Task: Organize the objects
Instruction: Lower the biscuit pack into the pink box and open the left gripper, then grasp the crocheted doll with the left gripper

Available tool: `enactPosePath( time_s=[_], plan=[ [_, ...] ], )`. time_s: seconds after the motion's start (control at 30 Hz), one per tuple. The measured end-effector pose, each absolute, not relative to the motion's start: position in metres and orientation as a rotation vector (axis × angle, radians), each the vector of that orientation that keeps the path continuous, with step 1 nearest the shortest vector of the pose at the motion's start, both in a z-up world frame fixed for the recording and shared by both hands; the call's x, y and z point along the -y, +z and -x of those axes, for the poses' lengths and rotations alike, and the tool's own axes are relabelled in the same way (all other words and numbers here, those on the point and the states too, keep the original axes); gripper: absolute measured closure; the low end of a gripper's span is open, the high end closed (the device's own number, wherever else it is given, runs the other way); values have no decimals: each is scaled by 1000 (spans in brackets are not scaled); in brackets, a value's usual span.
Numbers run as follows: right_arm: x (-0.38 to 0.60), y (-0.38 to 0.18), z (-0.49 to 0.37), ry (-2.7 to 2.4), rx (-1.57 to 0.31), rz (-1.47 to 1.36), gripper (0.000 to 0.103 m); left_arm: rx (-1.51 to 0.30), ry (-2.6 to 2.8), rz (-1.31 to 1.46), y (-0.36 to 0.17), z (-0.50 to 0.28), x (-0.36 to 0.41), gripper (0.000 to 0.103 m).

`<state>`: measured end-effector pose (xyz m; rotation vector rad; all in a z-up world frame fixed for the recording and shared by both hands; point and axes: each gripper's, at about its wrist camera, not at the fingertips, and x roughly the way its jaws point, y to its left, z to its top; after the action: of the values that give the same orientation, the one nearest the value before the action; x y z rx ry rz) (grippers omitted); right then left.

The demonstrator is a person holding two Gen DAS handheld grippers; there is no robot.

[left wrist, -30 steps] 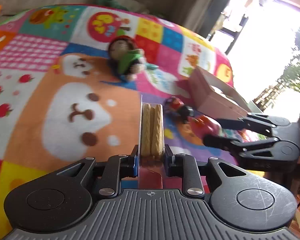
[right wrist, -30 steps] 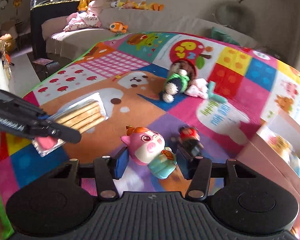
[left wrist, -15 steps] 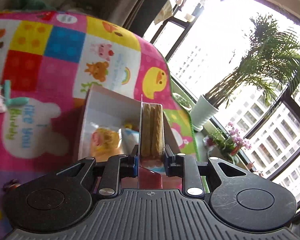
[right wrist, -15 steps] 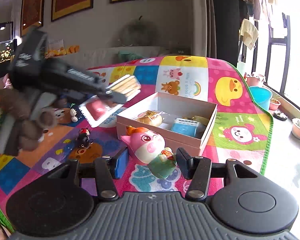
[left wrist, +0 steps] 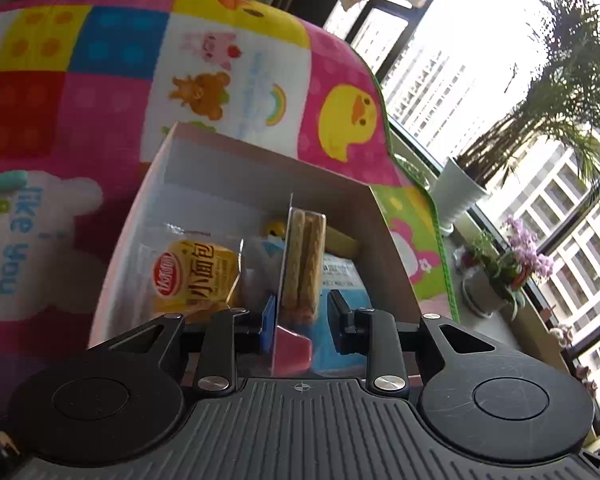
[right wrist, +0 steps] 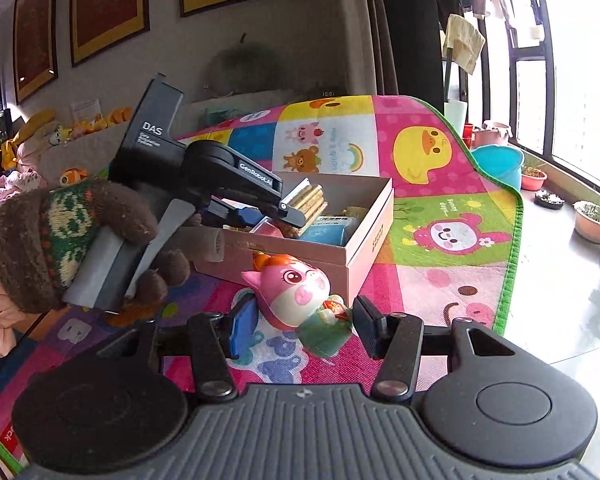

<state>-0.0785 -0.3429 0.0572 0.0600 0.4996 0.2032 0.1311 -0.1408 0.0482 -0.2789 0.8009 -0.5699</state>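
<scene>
Left wrist view: the left gripper [left wrist: 302, 312] hangs over the open pale pink cardboard box [left wrist: 236, 152], which sits on the patchwork cartoon play mat [left wrist: 100, 80]. Between its fingers stands a clear-wrapped pack of tan wafer biscuits [left wrist: 303, 256], upright, edge-on. Jaws are opening; a gap shows on the right side of the pack, while the blue left pad [left wrist: 269, 320] is just beside its wrapper. Whether the pack is still gripped, cannot tell for sure; the pads look clear of it. Inside the box lie a yellow snack packet with red logo [left wrist: 196, 276] at the left and a blue-and-white packet [left wrist: 340, 276] beneath the biscuits.

Right wrist view: the right gripper [right wrist: 300, 326] is partly closed on a pink-and-white cartoon fox figurine with green skirt [right wrist: 296, 296], both pads pressing its lower body. It is held just in front of the box's near corner, above the mat. A person's hand in a brown patterned knit glove [right wrist: 60, 236] holds the left gripper's handle. Potted plants [left wrist: 496, 276] line the window ledge beyond the mat.
</scene>
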Motion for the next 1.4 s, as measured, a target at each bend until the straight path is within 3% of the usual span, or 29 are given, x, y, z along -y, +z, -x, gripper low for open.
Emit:
enactPosePath(
  time_s=[0.17,0.37,0.6,0.67,0.7,0.77,0.9,1.03,1.17,1.23,1.4],
  plan=[
    [341,63,74,190,-488,-52,51,-644,-601,383,78,-96,86,73],
    [332,89,40,182,-456,28,51,-555,-588,208,82,-45,29,73],
    [309,138,-90,187,-459,133,50,-608,-482,168,52,-25,-29,73],
    [300,139,-125,173,-511,127,41,-608,-436,206,48,-26,-49,73],
    [295,138,-137,155,-535,120,35,-604,-415,226,47,-28,-59,73],
    [283,132,-149,162,-563,112,35,-588,-366,268,47,-33,-77,73],
    [251,122,-140,232,-579,124,24,-533,-246,374,57,-57,-109,73],
    [217,113,-128,294,-603,195,23,-483,-164,472,73,-101,-128,72],
    [198,110,-117,347,-617,217,22,-642,-179,424,63,-160,-119,72],
    [194,109,-113,364,-626,218,21,-677,-178,391,54,-177,-112,62],
    [187,107,-114,391,-665,186,18,-653,-159,349,42,-188,-95,62]
  ],
)
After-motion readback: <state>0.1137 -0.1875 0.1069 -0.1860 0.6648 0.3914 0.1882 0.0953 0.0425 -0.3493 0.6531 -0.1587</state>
